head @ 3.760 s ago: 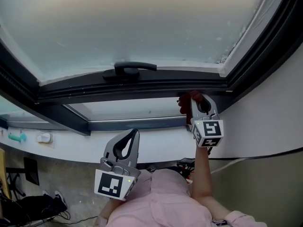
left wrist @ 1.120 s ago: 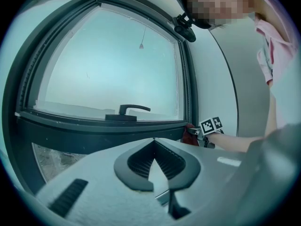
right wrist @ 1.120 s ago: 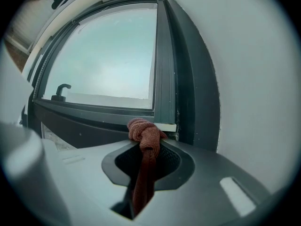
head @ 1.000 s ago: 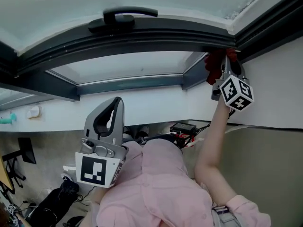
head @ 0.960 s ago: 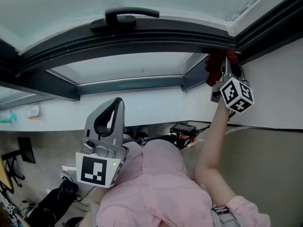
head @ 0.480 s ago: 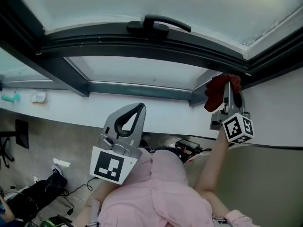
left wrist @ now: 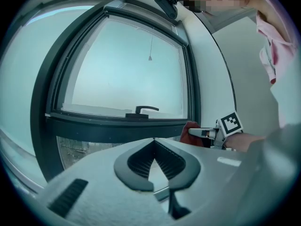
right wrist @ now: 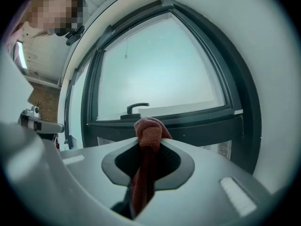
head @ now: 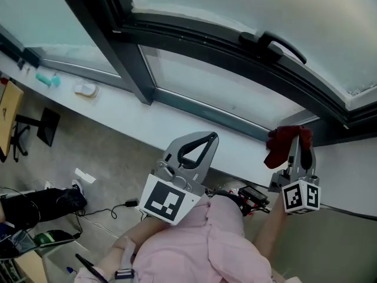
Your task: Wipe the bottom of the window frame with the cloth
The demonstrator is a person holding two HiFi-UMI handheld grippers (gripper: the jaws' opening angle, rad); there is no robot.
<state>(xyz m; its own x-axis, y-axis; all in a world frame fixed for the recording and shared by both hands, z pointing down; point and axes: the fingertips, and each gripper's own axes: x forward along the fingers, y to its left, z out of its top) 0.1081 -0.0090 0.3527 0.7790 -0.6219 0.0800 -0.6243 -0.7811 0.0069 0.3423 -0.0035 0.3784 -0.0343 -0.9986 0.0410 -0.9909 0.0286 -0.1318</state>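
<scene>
Right tongs (head: pixel 299 137) clamp the dark red cloth (head: pixel 279 148) just under the right end of the window frame's bottom rail (head: pixel 206 40), apparently clear of it. Left tongs (head: pixel 207 139) hang pressed together and empty. Next, it seems, the cloth must be lifted onto the rail and drawn along it.

Low in the frame, the left gripper (left wrist: pixel 154 141) has its jaws together, nothing between them. Beyond stands the dark window frame (left wrist: pixel 117 126) with its handle (left wrist: pixel 143 109). At right centre, the right gripper (left wrist: pixel 200 133) holds a red cloth (left wrist: pixel 188 128).
</scene>
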